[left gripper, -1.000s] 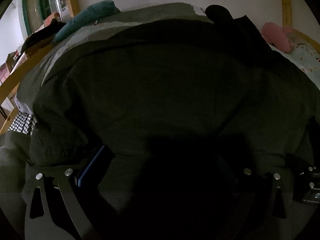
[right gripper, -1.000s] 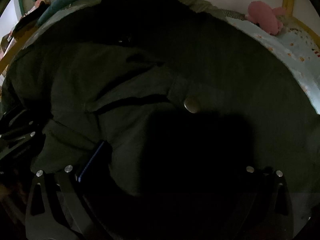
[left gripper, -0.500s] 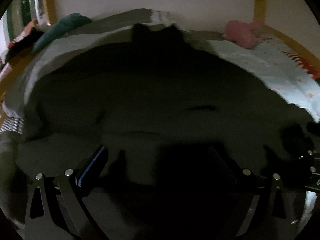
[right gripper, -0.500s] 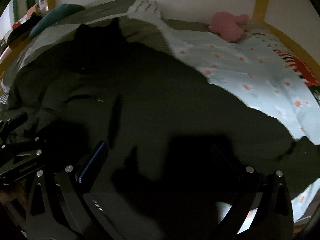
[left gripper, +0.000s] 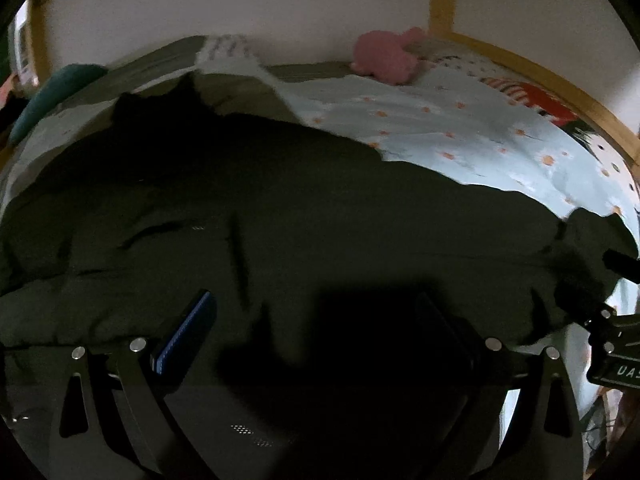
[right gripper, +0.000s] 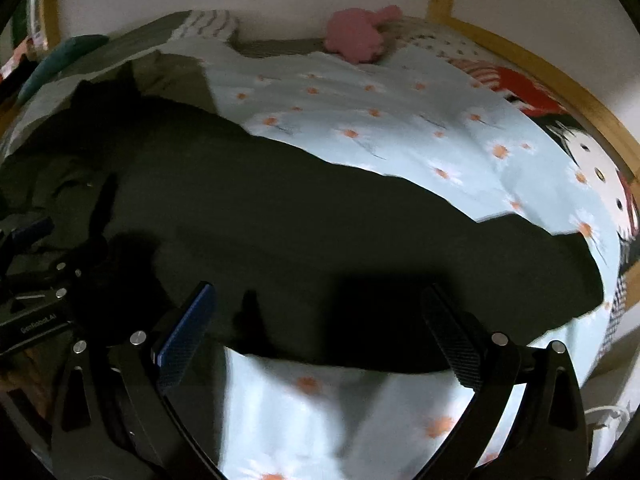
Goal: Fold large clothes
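Dark green garment (right gripper: pixel 320 220) lies spread flat across flowered bedsheet (right gripper: pixel 400 128), prob. laid out that way so it can be folded. Both grippers hover at its near edge w/ jaws wide, holding nothing: left gripper (left gripper: pixel 316 320) over the cloth itself, right gripper (right gripper: pixel 320 312) right at the near hem, sheet showing below. Pink plush (right gripper: pixel 356 40) sits far, by wall.
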### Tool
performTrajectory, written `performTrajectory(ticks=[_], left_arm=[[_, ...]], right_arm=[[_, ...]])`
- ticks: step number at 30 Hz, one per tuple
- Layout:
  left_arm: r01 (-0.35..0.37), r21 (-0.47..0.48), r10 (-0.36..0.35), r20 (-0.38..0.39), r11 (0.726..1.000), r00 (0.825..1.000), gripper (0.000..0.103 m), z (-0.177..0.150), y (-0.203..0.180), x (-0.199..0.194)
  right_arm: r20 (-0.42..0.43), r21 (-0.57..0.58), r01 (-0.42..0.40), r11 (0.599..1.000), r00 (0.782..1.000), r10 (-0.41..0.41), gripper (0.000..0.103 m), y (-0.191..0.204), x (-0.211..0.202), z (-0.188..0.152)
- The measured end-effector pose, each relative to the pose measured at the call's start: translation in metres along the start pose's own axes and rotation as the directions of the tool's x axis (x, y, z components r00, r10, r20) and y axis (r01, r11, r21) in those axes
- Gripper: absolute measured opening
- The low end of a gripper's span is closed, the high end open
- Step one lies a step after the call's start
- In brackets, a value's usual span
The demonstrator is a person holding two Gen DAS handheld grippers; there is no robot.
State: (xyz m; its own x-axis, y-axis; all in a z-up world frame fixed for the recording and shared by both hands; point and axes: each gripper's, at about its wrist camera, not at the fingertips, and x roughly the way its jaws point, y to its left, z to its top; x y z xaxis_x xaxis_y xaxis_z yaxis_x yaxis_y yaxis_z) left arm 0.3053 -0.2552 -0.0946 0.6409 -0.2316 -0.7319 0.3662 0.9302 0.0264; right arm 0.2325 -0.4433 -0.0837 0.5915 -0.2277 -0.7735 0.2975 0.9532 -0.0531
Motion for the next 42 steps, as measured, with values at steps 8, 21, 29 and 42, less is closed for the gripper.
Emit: performTrajectory(ticks=[8,21,29,42], left_arm=[[0.07,0.085,-0.07,-0.012,0.994,0.998,0.098,-0.001,-0.072,0.007],[0.163,0.193,-0.16,-0.032,0.968,0.987,0.098,0.003,-0.157,0.023],[0.197,0.273,-0.198,-0.024,0.942,0.98,0.098,0.002,-0.2,0.04],[0.223,0.305,-0.203,-0.096,0.926,0.974,0.098,-0.019,-0.208,0.088]], right_arm=[[-0.016,0.061,0.049,0.997,0.999,-0.048,0.1,-0.067,0.003,-0.018],[-0.038,0.156,0.119,0.981,0.993,-0.114,0.1,-0.148,0.011,-0.035],[-0.031,0.316,0.094,0.944,0.996,-0.089,0.1,-0.203,0.014,-0.053],[0.097,0.629,-0.183,0.755,0.983,0.158,0.1,-0.265,0.071,-0.075]])
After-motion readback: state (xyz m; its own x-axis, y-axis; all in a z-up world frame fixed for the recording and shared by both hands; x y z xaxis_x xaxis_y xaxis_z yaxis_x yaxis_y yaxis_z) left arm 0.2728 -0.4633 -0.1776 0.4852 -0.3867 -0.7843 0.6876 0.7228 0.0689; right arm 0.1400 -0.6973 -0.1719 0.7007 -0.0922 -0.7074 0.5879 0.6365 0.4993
